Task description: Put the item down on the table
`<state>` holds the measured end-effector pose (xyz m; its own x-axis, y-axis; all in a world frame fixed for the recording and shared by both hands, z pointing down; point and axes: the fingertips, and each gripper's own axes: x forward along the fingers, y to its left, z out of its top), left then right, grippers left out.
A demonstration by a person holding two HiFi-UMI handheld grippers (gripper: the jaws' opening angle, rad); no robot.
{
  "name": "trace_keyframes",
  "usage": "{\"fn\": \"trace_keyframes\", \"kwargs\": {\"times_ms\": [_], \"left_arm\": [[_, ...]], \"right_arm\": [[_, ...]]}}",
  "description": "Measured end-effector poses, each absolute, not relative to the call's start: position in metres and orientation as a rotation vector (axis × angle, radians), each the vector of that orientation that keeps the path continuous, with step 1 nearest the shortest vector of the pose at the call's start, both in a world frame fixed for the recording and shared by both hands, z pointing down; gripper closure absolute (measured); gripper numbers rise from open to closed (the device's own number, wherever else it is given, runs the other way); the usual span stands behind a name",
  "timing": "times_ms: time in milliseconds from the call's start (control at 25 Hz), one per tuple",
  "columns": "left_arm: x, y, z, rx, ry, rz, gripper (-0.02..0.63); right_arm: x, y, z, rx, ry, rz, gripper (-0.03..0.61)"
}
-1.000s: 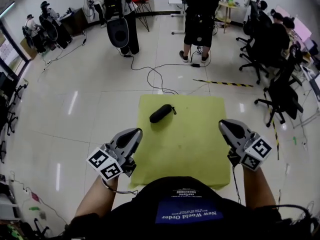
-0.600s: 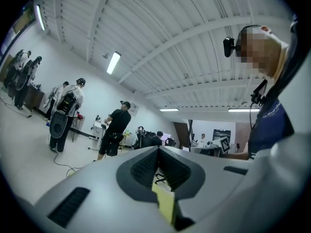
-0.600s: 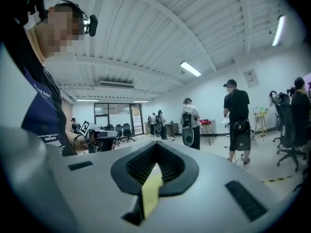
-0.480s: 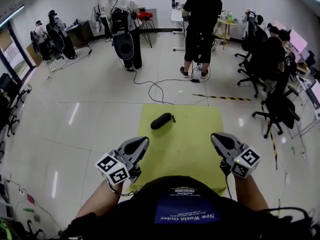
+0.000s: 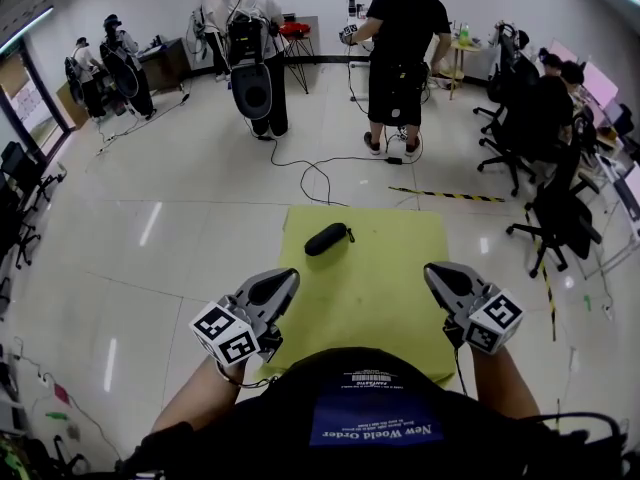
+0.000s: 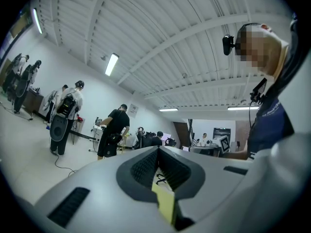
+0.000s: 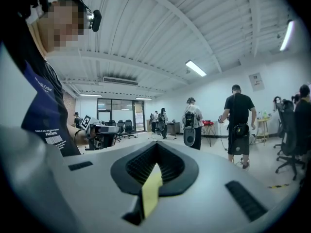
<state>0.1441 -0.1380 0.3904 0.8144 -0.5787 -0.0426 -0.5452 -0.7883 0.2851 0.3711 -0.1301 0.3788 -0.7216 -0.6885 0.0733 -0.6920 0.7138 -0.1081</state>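
Note:
A black oblong zip case (image 5: 328, 238) lies on the yellow-green table (image 5: 400, 238), towards its far left part. My left gripper (image 5: 285, 276) hovers at the table's near left edge, shut and empty, well short of the case. My right gripper (image 5: 432, 268) is over the near right edge, its jaws also together with nothing in them. In the left gripper view the left gripper (image 6: 158, 149) points level at the room, its ribbed pads meeting. The right gripper view shows the right gripper (image 7: 157, 145) the same way, with the other gripper (image 7: 99, 129) off to the left.
A person in black (image 5: 402, 48) and a person with a backpack (image 5: 250, 38) stand beyond the table. A cable (image 5: 310, 168) snakes over the white floor. Office chairs (image 5: 560, 208) and striped tape (image 5: 445, 166) are at the right.
Both grippers have drawn slightly inward and back towards the table's near edge, then held still. The case has not moved on the table.

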Motion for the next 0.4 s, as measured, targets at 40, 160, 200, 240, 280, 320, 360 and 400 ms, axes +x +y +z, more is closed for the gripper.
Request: {"fn": "trace_keyframes", "kwargs": {"times_ms": [40, 160, 200, 240, 280, 320, 360, 400], "left_arm": [[0.1434, -0.1381, 0.3891, 2.738, -0.867, -0.189, 0.607], [0.1417, -0.1388, 0.3864, 2.728, -0.875, -0.198, 0.607], [0.1415, -0.1393, 0.3865, 2.729, -0.876, -0.198, 0.607], [0.1414, -0.1398, 0.3867, 2.730, -0.876, -0.197, 0.607], [0.1413, -0.1404, 0.3869, 2.731, -0.876, -0.197, 0.607], [0.1411, -0.1409, 0.3870, 2.732, -0.876, -0.197, 0.607], [0.1409, -0.1414, 0.3871, 2.732, -0.876, -0.198, 0.607], [0.1407, -0.1419, 0.3871, 2.733, -0.875, -0.199, 0.607]], "right_arm": [[0.3702, -0.1306, 0.3783, 1.162, -2.879, 0.201, 0.593], [0.3685, -0.1315, 0.3777, 1.167, -2.869, 0.206, 0.592], [0.3683, -0.1320, 0.3777, 1.167, -2.866, 0.205, 0.592], [0.3679, -0.1328, 0.3773, 1.171, -2.860, 0.207, 0.592], [0.3674, -0.1335, 0.3768, 1.175, -2.854, 0.210, 0.593], [0.3668, -0.1341, 0.3761, 1.178, -2.850, 0.214, 0.593], [0.3660, -0.1346, 0.3753, 1.181, -2.847, 0.217, 0.593], [0.3651, -0.1351, 0.3745, 1.183, -2.845, 0.219, 0.592]]}}
